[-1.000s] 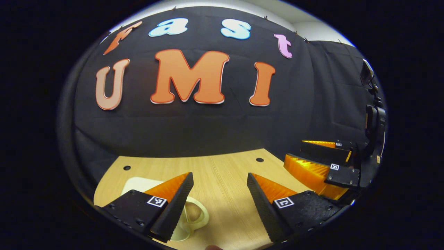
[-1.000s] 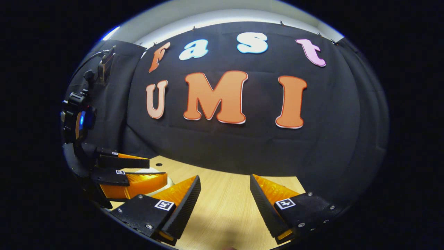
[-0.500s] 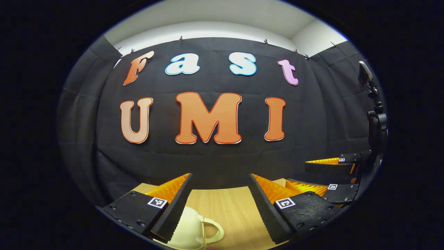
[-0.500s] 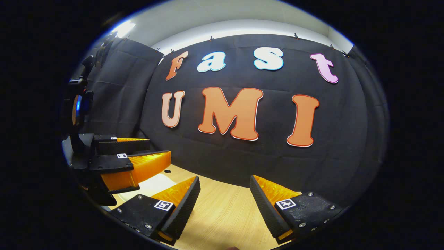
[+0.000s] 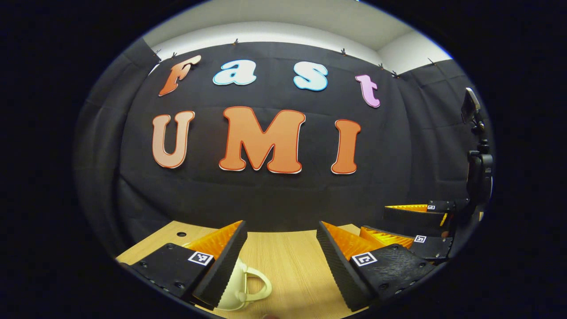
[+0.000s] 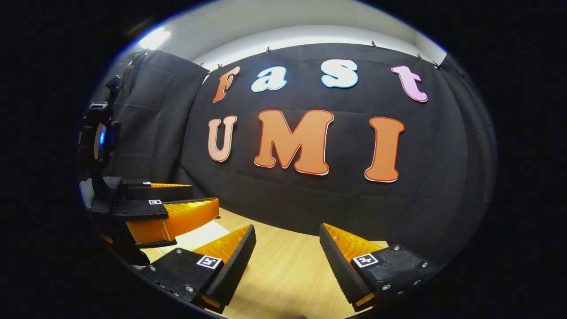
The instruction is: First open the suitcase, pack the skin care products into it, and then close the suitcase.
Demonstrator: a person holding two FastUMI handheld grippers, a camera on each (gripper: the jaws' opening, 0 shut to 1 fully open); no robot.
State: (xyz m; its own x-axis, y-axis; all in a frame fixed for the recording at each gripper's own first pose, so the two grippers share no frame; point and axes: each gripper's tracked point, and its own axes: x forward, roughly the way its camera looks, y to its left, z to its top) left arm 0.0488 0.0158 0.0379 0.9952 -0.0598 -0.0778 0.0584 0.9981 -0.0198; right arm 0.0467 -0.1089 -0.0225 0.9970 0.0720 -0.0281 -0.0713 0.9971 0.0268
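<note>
In the left gripper view we see our left gripper (image 5: pixel 281 230) at six o'clock with its two fingers spread wide and nothing between them, held above the light wooden table (image 5: pixel 288 266). Just behind the inner edge of the finger at seven o'clock sits a cream-coloured thing with a looped handle (image 5: pixel 248 283), resting on the table; most of it is hidden by that finger, so we cannot tell what it is or whether it belongs to the suitcase. At four o'clock the right gripper (image 5: pixel 401 221) shows side-on, near our own finger but apart from it, its two fingers likewise parted with a gap between them. Behind it, at three o'clock, a dark stand with a small device on top (image 5: pixel 476 141) rises against the black cloth wall (image 5: pixel 266 199).

In the right gripper view the right gripper (image 6: pixel 287 232) is at six o'clock, fingers wide apart and gripping nothing, over the same table (image 6: pixel 283 274). At eight o'clock the left gripper (image 6: pixel 199 199) shows from the side, spread too. Under it a pale flat surface (image 6: pixel 199 235) lies on the table; we cannot tell what it is.
</note>
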